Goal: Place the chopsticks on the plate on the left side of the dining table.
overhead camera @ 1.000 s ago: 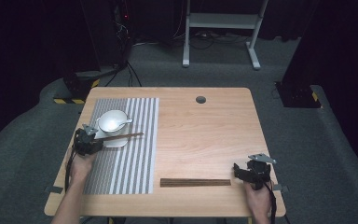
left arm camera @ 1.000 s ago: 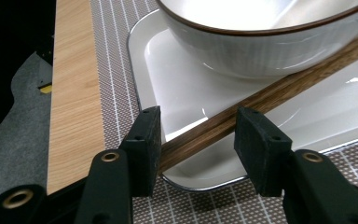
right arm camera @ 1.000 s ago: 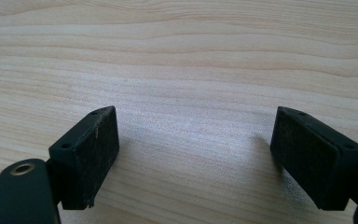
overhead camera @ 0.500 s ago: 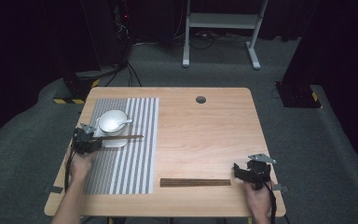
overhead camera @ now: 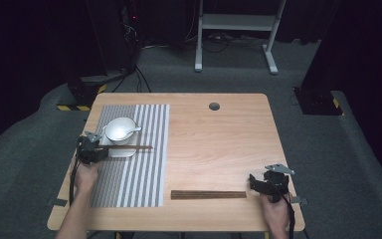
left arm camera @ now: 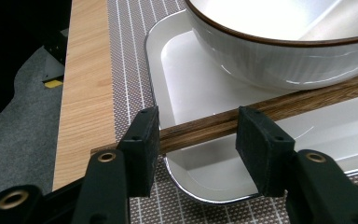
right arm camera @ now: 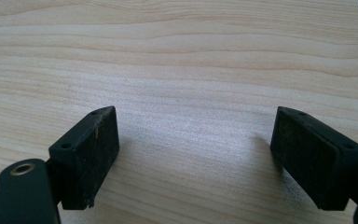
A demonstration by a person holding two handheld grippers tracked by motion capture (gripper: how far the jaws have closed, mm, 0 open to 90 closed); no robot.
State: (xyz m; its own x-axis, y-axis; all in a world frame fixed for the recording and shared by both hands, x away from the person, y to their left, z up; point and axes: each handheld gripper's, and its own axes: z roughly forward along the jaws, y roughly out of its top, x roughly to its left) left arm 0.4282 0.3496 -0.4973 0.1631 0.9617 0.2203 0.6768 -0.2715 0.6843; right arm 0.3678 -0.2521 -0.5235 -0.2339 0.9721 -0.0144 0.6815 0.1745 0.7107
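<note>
A white bowl (overhead camera: pixel 119 129) with a brown rim (left arm camera: pixel 279 37) stands on a white tray (overhead camera: pixel 124 153) on the striped placemat (overhead camera: pixel 129 174). A pair of brown chopsticks (overhead camera: pixel 134 147) lies across the tray in front of the bowl. My left gripper (overhead camera: pixel 102 150) is at the chopsticks' left end. In the left gripper view the chopsticks (left arm camera: pixel 307 95) run crosswise past both pads, and the left gripper (left arm camera: pixel 198 135) is open. My right gripper (overhead camera: pixel 256 182) rests near the table's front right corner; in its own view the right gripper (right arm camera: pixel 196 140) is open over bare wood.
A dark wooden strip (overhead camera: pixel 209 194) lies along the front of the table (overhead camera: pixel 219 144), just left of the right gripper. A round cable hole (overhead camera: pixel 214 106) sits near the far edge. The table's left edge (left arm camera: pixel 79 84) runs close beside the placemat.
</note>
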